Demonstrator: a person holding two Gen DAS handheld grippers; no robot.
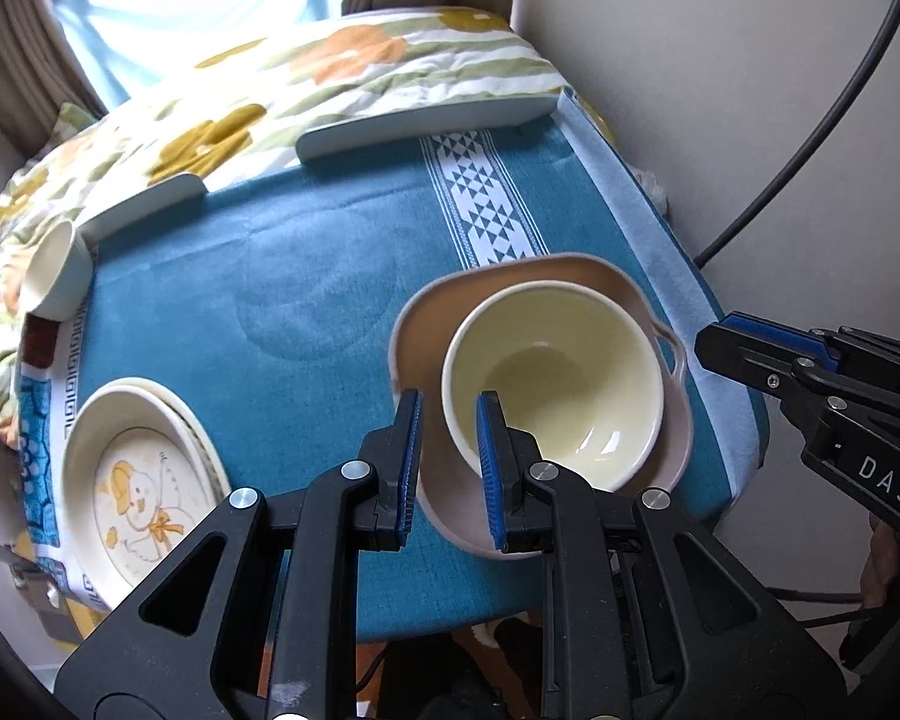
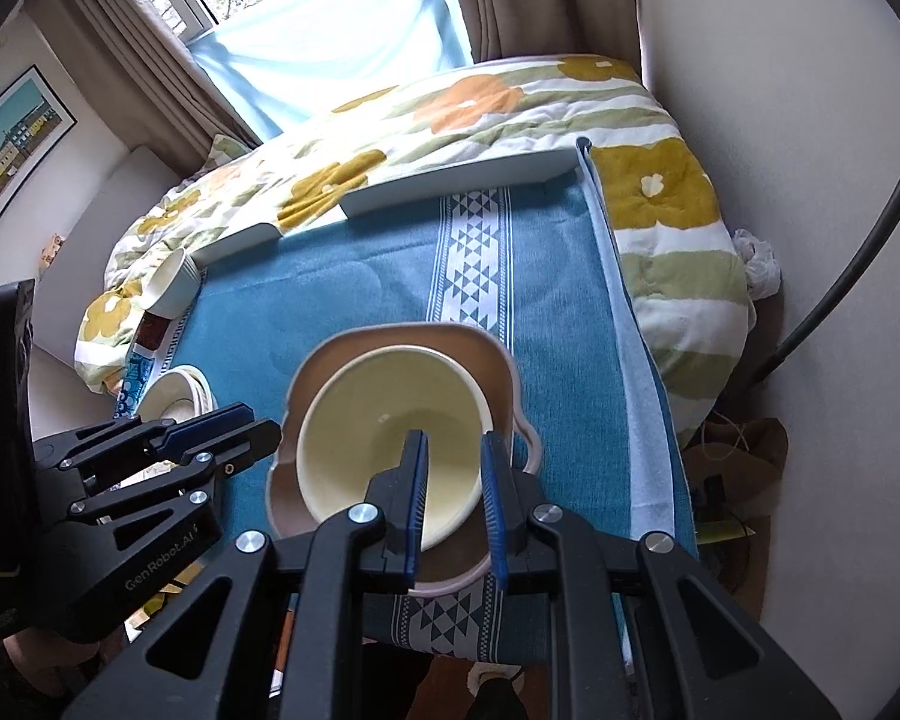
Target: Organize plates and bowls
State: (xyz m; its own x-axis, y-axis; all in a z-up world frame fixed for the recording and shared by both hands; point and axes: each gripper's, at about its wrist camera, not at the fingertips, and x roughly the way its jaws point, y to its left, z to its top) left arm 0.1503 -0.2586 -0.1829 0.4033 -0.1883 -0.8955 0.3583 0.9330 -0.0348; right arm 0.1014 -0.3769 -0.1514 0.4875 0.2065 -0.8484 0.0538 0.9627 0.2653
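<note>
The cream bowl [image 1: 555,378] is sitting inside the pink plate [image 1: 417,336] on the teal cloth [image 1: 270,276]. Both the left gripper [image 1: 448,456] and the right gripper [image 2: 453,498] are hovering above the bowl, clenched on nothing.

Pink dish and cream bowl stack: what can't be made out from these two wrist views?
- Pink dish: near rim hidden by the left gripper in the left view, by the right gripper in the right view.
- Cream bowl: its base contact with the dish is hidden by its own wall in both views.
- Duck plate: the dishes stacked beneath show only as rims; count unclear.
</note>
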